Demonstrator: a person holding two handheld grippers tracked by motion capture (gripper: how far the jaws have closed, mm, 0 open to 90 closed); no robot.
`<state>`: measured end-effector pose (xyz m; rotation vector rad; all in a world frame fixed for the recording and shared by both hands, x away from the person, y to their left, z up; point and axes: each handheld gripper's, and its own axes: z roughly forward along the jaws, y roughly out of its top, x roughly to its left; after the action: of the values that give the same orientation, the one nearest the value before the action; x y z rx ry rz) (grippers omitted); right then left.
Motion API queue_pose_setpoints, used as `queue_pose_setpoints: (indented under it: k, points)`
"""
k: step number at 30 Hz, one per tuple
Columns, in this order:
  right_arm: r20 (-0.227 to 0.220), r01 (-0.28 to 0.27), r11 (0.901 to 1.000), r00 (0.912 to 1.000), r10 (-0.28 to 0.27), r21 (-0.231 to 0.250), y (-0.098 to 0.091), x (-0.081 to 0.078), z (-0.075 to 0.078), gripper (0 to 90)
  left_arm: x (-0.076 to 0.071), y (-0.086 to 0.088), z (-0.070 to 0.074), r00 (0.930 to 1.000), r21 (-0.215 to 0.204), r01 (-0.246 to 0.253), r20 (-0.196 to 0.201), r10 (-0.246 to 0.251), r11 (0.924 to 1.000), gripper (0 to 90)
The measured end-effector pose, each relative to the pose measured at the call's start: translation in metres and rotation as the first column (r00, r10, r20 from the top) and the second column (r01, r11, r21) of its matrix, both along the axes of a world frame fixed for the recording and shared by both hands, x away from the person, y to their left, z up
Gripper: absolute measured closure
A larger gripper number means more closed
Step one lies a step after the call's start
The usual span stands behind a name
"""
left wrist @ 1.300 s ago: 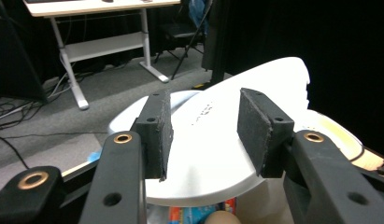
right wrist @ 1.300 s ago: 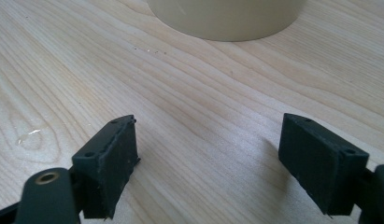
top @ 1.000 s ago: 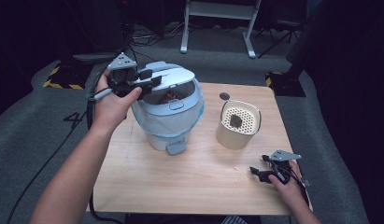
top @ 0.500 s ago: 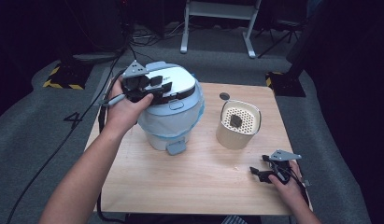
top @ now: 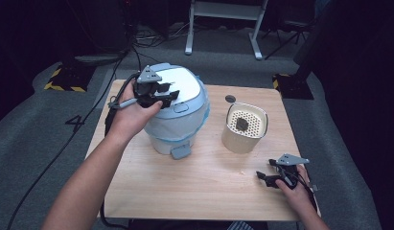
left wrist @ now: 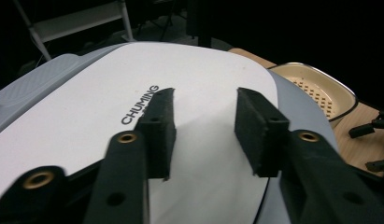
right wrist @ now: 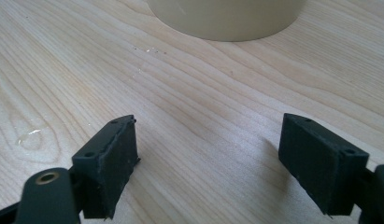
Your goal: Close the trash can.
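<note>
On the wooden counter (top: 185,191), toward its left half, stands a pale blue rice cooker (top: 178,112) with a white lid (left wrist: 87,121) shut on top. Just right of it, apart from it, sits a cream perforated basket (top: 245,127) with a small dark item inside. Over the lid hovers the left gripper (top: 168,92), its fingers (left wrist: 157,126) partly spread, having just been closing, with nothing between them but the lid surface below. Near the counter's right front corner rests the right gripper (top: 264,176), fingers (right wrist: 108,163) spread wide over bare wood, pinching nothing, well apart from the cooker.
</note>
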<state>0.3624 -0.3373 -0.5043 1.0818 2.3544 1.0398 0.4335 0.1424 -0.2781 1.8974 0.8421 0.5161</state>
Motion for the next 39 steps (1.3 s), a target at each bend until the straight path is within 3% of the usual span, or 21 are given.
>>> queue_pose_setpoints:
  k: [4,5,6,12,20,26,32,35,39]
  points:
    - [0.0,0.0,1.0,1.0,0.0,0.0,0.0,0.0,0.0,19.6,-0.001,-0.001,0.0,1.0,0.004,0.003,-0.001,-0.003,1.0,74.0]
    - [0.0,0.0,1.0,1.0,0.0,0.0,0.0,0.0,0.0,19.6,-0.001,-0.002,0.001,1.0,0.006,0.0,0.0,0.0,1.0,74.0]
    - [0.0,0.0,1.0,1.0,0.0,0.0,0.0,0.0,0.0,19.6,-0.002,-0.003,0.003,1.0,0.022,-0.005,-0.007,0.005,0.9997,79.4]
    - [0.0,0.0,1.0,1.0,0.0,0.0,0.0,0.0,0.0,19.6,-0.003,-0.007,0.008,0.9991,0.069,-0.025,-0.032,0.027,0.9973,89.3]
    - [-0.001,0.001,1.0,1.0,-0.001,0.0,0.0,0.0,0.0,19.6,-0.003,-0.009,0.01,0.9973,0.062,-0.043,-0.058,0.046,0.9971,90.0]
    - [0.001,0.0,1.0,1.0,0.0,-0.001,0.0,0.0,0.0,19.6,-0.003,-0.013,0.014,0.9965,0.115,-0.047,-0.064,0.054,0.9923,90.0]
    - [0.0,0.0,1.0,1.0,0.0,-0.001,0.0,0.0,0.0,19.6,-0.003,-0.016,0.016,0.9963,0.147,-0.048,-0.063,0.058,0.9879,90.0]
    - [0.0,0.001,1.0,1.0,-0.001,-0.001,0.0,0.0,0.0,19.6,-0.003,-0.017,0.015,0.9956,0.139,-0.054,-0.068,0.064,0.9888,90.0]
    - [0.0,0.002,1.0,1.0,-0.002,-0.001,0.0,0.0,0.0,19.5,-0.004,-0.02,0.014,0.9955,0.177,-0.05,-0.07,0.064,0.9829,90.0]
